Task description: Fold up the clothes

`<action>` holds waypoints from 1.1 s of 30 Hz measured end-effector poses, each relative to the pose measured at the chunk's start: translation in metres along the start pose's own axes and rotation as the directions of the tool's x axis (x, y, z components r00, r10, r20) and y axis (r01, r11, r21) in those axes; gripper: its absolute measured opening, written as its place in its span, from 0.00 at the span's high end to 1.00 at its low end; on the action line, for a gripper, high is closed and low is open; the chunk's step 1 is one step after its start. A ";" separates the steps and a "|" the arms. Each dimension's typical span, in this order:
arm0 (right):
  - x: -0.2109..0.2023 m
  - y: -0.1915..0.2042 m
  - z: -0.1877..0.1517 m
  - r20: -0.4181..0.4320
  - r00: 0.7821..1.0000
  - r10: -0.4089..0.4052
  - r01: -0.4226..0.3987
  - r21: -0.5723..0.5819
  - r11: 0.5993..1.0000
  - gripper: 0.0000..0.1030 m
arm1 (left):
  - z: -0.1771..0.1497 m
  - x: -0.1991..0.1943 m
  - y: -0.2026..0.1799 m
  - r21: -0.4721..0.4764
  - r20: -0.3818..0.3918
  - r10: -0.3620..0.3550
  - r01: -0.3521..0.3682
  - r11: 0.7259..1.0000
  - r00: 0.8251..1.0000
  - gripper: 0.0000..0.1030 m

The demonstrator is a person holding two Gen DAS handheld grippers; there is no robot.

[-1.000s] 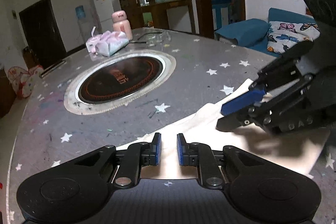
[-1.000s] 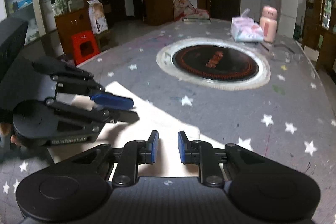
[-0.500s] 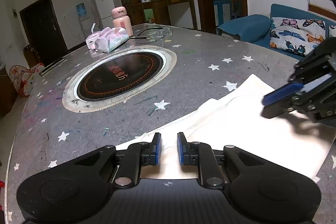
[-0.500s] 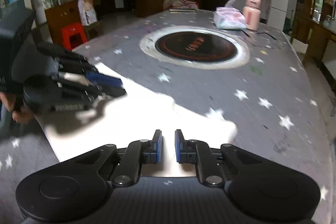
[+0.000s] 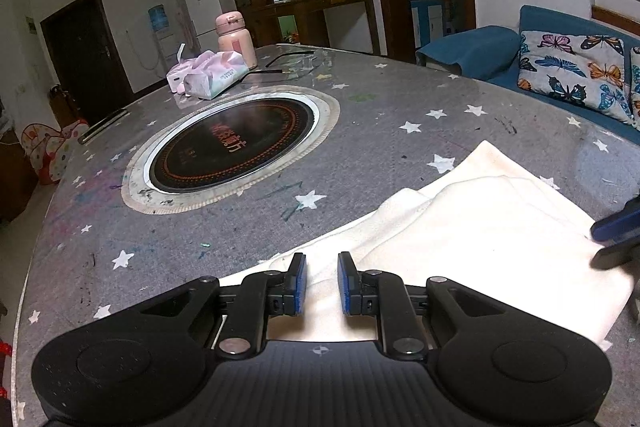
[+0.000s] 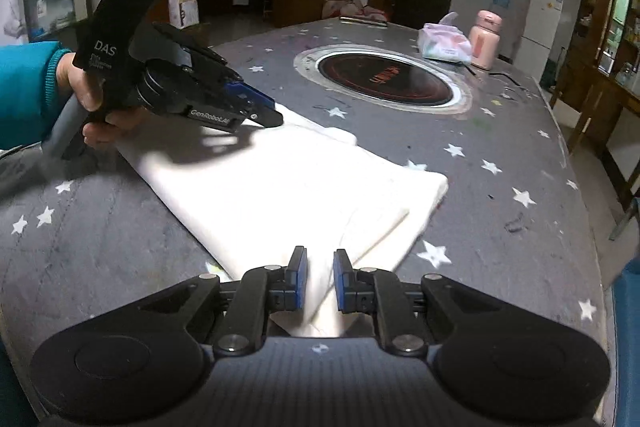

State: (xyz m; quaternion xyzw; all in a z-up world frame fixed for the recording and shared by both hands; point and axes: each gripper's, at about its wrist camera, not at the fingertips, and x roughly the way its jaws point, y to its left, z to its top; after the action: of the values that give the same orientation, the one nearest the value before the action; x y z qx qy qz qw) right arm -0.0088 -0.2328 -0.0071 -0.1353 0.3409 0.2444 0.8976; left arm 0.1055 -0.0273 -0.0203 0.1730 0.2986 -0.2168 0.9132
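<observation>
A white folded garment (image 5: 480, 239) lies flat on the grey star-patterned table (image 5: 360, 147); it also shows in the right wrist view (image 6: 288, 187). My left gripper (image 5: 322, 283) hovers over one end of the cloth, jaws a little apart with nothing between them; it also shows in the right wrist view (image 6: 260, 109). My right gripper (image 6: 321, 281) hovers over the opposite end, jaws a little apart and empty. Its blue fingertip (image 5: 616, 223) shows at the right edge of the left wrist view.
A round black induction hob (image 5: 232, 147) is set in the table's middle. A tissue pack (image 5: 212, 75) and a pink bottle (image 5: 236, 39) stand beyond it. A blue sofa with a butterfly cushion (image 5: 572, 75) is past the table's edge.
The two grippers have drawn apart toward opposite ends of the garment. The right gripper has slid almost out of the left wrist view. The cloth lies as before.
</observation>
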 end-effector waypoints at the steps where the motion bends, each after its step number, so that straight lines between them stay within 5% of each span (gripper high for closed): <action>1: -0.004 0.000 0.002 0.010 1.000 -0.004 0.004 0.002 1.000 0.88 | 0.000 -0.001 0.000 -0.001 0.000 0.002 -0.002 1.000 1.000 0.81; 20: -0.004 0.035 0.020 0.076 0.992 0.099 -0.094 -0.065 0.993 0.88 | -0.037 -0.100 -0.037 0.001 0.081 -0.037 0.037 0.999 0.996 0.81; 33: 0.019 0.054 0.024 0.038 0.989 0.140 -0.136 -0.097 0.986 0.88 | -0.064 -0.101 -0.034 -0.103 0.062 -0.041 0.047 0.994 0.997 0.79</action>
State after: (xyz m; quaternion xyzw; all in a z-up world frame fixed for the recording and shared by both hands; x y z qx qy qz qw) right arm -0.0122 -0.1708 -0.0064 -0.1479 0.3176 0.3248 0.8785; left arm -0.0151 0.0021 -0.0124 0.1117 0.2858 -0.2259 0.9245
